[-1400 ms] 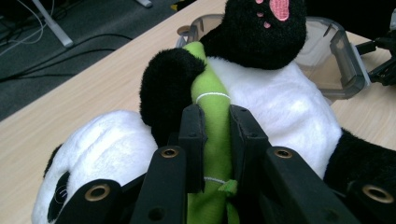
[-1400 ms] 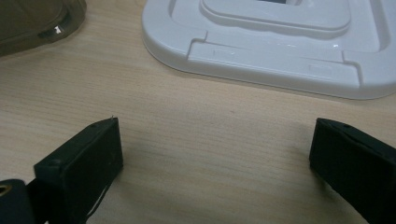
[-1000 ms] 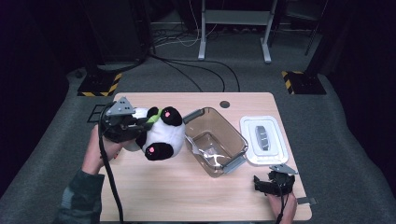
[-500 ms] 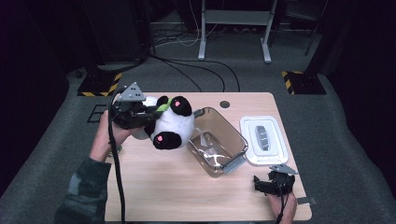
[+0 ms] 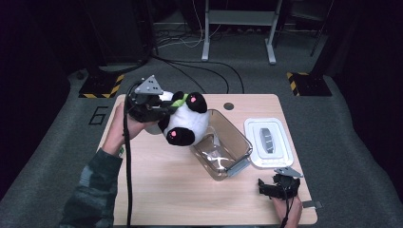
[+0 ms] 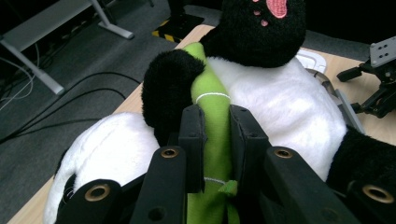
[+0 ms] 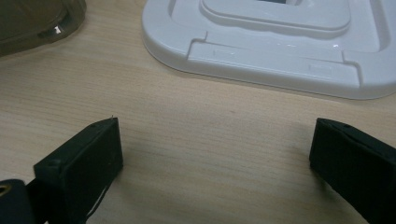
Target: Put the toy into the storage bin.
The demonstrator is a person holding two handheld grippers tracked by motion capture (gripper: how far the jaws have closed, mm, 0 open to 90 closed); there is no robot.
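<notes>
Table (image 5: pixel 166 190): left gripper (image 5: pixel 159 105) fingers clamp panda's (image 5: pixel 187 124) bamboo; right gripper (image 5: pixel 278 186) fingers apart.

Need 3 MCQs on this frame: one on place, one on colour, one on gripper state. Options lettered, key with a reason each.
1. Where does the white lid lie?
A. On the table to the right of the clear container
B. On top of the container
C. On the floor

2. What colour is the part of the panda plush toy that the left gripper pinches?
A. Pink
B. Green
C. Blue

3. How do the right gripper's jaws stand?
A. Shut on the lid
B. Shut on the plush
C. Open, nothing between them

Key: 1 A, the high view shows the lid flat on the table beside the container. 2 B, the left gripper view shows the jaws closed on a green fabric stalk. 3 C, the right gripper view shows bare wood between wide-set jaws.
</notes>
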